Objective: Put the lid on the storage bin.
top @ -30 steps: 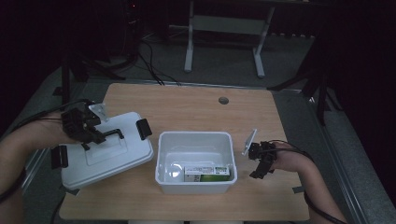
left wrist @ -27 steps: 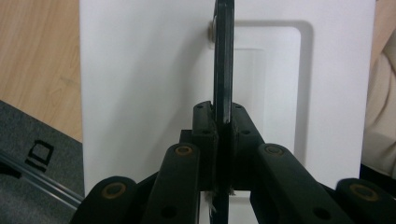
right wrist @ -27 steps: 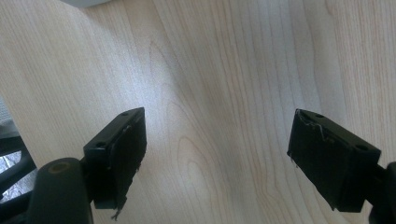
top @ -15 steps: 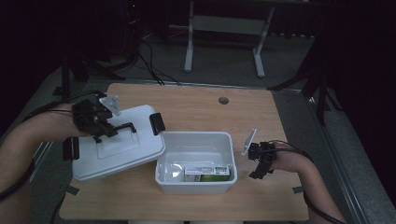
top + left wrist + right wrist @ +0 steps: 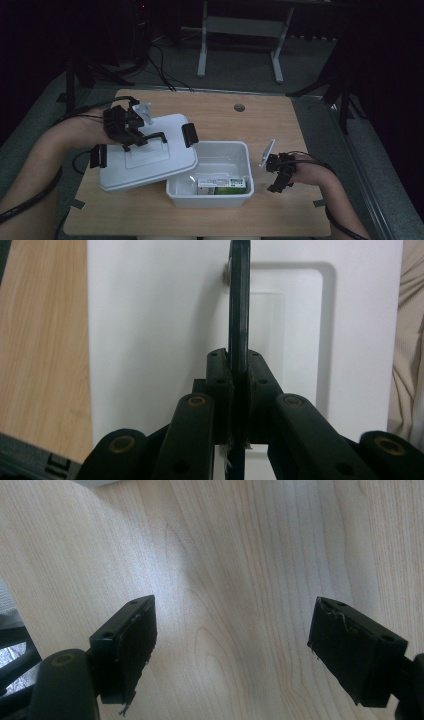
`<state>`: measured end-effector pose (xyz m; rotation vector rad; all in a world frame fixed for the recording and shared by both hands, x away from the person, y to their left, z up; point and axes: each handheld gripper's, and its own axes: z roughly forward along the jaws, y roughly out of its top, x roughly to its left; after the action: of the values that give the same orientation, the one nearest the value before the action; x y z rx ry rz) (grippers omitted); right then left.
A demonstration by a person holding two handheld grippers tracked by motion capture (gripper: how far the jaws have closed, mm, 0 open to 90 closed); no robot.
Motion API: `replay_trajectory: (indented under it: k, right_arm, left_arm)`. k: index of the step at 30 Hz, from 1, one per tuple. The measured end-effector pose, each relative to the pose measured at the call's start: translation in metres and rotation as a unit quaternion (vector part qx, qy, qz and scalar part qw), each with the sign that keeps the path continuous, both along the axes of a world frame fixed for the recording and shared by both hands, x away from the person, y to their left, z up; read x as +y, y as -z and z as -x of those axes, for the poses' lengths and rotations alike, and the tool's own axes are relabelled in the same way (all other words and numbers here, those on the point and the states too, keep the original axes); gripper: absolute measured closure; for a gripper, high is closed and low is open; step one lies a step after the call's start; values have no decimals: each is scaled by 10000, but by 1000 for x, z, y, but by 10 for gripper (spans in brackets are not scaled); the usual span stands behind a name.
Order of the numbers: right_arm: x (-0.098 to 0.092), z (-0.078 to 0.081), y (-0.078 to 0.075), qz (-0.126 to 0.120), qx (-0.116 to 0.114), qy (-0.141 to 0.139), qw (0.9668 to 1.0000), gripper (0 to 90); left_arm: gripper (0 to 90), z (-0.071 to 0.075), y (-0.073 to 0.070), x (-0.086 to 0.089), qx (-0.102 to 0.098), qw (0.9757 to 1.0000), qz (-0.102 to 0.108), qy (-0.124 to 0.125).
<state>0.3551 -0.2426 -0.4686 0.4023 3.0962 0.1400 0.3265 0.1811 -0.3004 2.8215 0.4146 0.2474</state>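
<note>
Left gripper (image 5: 131,131) clamped with jaws tight on the black handle (image 5: 239,305) of the white lid (image 5: 145,160), lid tilted, one edge over the rim of the white box (image 5: 240,192), the other probably on the desk (image 5: 280,215). Green-and-white carton (image 5: 222,185) inside the box. Right gripper (image 5: 279,172) beside the box, above bare wood, jaws wide with nothing between

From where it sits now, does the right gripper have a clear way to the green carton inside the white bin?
Probably yes. The right gripper is open over bare table beside the bin. The lid, held by the left gripper, overlaps only the bin's left edge, so the carton lies uncovered.
</note>
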Motion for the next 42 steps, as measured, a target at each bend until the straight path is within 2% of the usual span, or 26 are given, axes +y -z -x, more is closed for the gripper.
replay_trajectory:
  k: [3,5,9,13,15,16,23,27,31,38,42]
  right_arm:
    - [0,0,1,-14,2,-11,10000,189]
    - [1,0,1,-25,13,-5,10000,189]
    - [3,0,3,-1,27,-35,10000,189]
    - [3,0,5,7,51,-37,10000,189]
    - [3,0,6,7,44,-37,10000,189]
    - [3,0,6,2,44,-34,10000,189]
    - [0,1,7,0,69,-18,10000,189]
    - [-1,1,7,13,90,15,10000,189]
    - [-2,1,8,-3,100,25,9999,189]
    - [-7,2,9,-15,136,59,9999,189]
    - [-7,2,9,-15,143,77,9999,189]
  left_arm:
    - [840,0,1,-9,26,9999,49,88]
    - [840,-1,2,-17,1,9998,41,169]
    - [840,-2,4,-32,79,9996,-18,259]
    - [840,-3,5,-48,-13,9990,-7,444]
    - [840,-3,6,-54,59,9987,26,510]
    - [840,-4,7,-58,25,9986,41,533]
    - [840,-6,10,-83,42,9972,-56,748]
    - [841,-6,11,-99,25,9963,-20,855]
    - [841,-6,14,-114,65,9951,-71,987]
    - [841,-7,19,-133,58,9935,-36,1135]
    - [840,-6,22,-144,95,9923,-101,1232]
